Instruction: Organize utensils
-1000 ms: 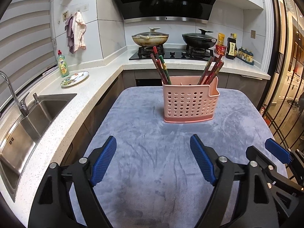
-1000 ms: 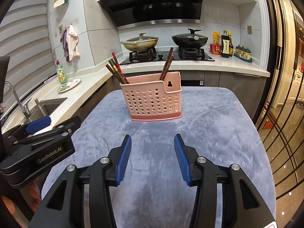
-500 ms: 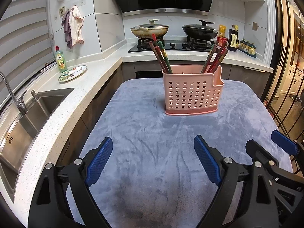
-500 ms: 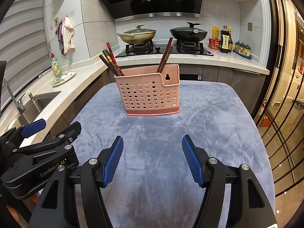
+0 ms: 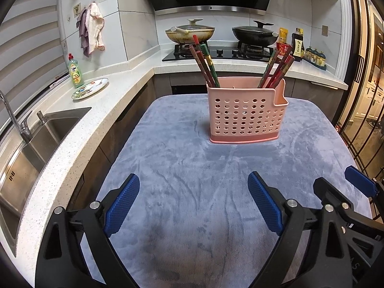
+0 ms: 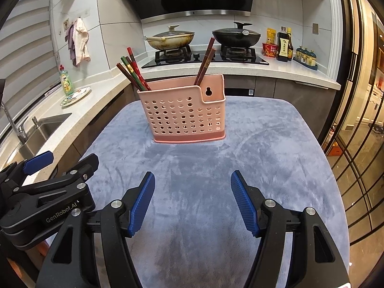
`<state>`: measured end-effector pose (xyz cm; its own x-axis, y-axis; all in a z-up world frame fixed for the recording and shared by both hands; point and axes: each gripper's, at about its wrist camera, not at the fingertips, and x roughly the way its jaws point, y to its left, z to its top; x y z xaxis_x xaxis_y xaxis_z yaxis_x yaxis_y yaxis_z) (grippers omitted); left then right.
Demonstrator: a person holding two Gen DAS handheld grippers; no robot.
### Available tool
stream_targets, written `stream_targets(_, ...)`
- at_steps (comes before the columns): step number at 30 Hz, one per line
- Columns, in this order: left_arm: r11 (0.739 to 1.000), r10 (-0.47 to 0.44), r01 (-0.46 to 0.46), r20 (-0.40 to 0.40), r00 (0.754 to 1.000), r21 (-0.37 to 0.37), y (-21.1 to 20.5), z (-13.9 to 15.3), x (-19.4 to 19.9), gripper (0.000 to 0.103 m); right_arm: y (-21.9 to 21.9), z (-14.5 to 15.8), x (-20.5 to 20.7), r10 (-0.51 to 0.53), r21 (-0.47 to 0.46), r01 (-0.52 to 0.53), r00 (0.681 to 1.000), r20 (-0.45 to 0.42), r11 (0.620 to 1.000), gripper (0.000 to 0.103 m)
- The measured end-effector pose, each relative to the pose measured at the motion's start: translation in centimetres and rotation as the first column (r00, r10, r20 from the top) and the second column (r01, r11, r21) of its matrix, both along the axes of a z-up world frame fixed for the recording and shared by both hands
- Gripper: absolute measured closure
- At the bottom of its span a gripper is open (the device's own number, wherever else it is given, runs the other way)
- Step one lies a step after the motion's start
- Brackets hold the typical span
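Both claws hover low over the grey cloth [image 5: 192, 168], side by side, released and holding nothing. Left claw [image 5: 193, 202] has its jaws opening, already spread wide; right claw [image 6: 193, 202] gapes less, with only bare cloth between its blue pads [image 6: 141, 202]. Ahead of them, well apart, stands the pink holder [image 6: 183, 112], with chopsticks [image 6: 132, 73] leaning in its left end and more [image 5: 278, 69] in its right end, sorted, I'd guess. No loose utensil lies near either claw, so the tidying looks about done.
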<state>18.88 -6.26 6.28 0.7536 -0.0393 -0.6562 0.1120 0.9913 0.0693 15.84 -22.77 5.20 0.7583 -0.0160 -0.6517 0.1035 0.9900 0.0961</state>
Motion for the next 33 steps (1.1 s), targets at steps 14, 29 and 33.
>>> stream_targets(14,1.000,0.002,-0.002,-0.005,1.000,0.004,-0.1,-0.3,0.5,0.015,-0.4,-0.3,0.7,-0.014,-0.013,0.014,1.000,-0.001,1.000,0.034)
stream_targets(29,1.000,0.016,-0.016,-0.010,1.000,0.007,-0.3,-0.6,1.6,0.008,-1.6,-0.5,1.4,-0.053,0.009,0.053,0.999,0.001,0.999,0.018)
stream_targets(33,1.000,0.013,-0.013,-0.004,1.000,0.018,-0.7,-0.6,1.5,0.007,-1.9,-0.8,1.8,-0.054,0.013,0.055,0.998,-0.027,0.998,0.017)
